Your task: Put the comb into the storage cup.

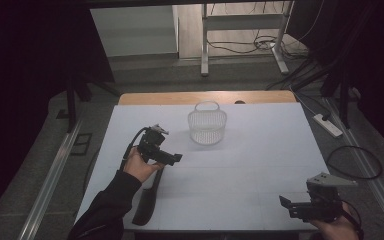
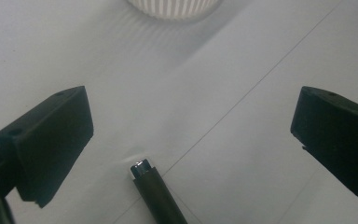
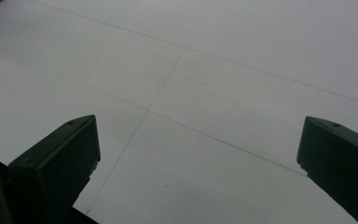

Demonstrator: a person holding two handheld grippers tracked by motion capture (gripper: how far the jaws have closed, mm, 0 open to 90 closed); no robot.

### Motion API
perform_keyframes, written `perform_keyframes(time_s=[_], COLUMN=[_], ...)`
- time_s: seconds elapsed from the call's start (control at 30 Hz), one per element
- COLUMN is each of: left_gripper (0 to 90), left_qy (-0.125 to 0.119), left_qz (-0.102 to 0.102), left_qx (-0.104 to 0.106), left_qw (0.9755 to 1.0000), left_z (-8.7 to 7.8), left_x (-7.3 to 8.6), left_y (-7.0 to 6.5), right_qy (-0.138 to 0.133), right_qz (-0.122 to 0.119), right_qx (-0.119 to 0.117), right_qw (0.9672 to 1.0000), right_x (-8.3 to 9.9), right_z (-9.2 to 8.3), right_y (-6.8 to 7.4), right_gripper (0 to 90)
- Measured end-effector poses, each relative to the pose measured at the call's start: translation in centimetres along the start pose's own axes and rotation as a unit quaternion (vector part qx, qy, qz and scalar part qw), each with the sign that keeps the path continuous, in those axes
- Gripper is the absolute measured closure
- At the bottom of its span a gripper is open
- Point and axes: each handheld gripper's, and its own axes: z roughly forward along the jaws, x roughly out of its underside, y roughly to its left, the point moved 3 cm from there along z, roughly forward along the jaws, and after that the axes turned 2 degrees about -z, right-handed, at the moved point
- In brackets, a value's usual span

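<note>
Black, long-handled utensil (image 1: 149,200) lies flat on the white table (image 1: 240,200), near the front-left corner, its slim rod end with a silvery tip (image 2: 141,166) pointing roughly toward one o'clock, at the white slatted plastic basket (image 1: 207,125). What its broader near end is, I cannot tell from here. The left gripper (image 1: 172,158) hovers right over that rod end, and in the left gripper view its jaws stand wide apart with the tip between them, slightly nearer the left-hand jaw, nothing touched yet.

My read: this is the approach to a pick-up, and doing it well means centring first. I'd shift the gripper a touch so the rod sits midway between the jaws, then lower until the pads flank the handle just above the table, and close across its width, not along it. Grip a little back from the tip; the slim rod looks smooth and could slide or swing under the weight of the long end.

Out at five o'clock the right gripper (image 1: 291,206) waits near the front-right corner, jaws also spread wide over bare table, holding nothing. The basket stands upright at twelve o'clock, well apart from both.
</note>
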Motion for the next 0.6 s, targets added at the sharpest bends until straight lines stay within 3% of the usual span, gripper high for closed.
perform_keyframes(time_s=[0.13, 0.4, 0.6], left_gripper=[6.4, 57.6, 87.5], left_qy=[0.008, 0.016, 0.015], left_qz=[0.003, -0.001, 0.013], left_qx=[-0.013, 0.001, -0.002], left_qw=[0.9999, 0.9999, 0.9998], left_z=[0.28, -0.02, 0.23], left_x=[0.00, -0.06, -0.10], left_y=[0.07, 0.47, 0.57], right_qy=[-0.001, 0.000, 0.001], right_qz=[0.000, -0.001, 0.000], right_qx=[-0.001, -0.001, -0.001], right_qw=[1.0000, 1.0000, 1.0000], right_x=[0.00, 0.00, 0.00], right_z=[0.00, 0.01, 0.03], right_y=[0.00, 0.00, 0.00], right_gripper=[0.0, 0.0, 0.0])
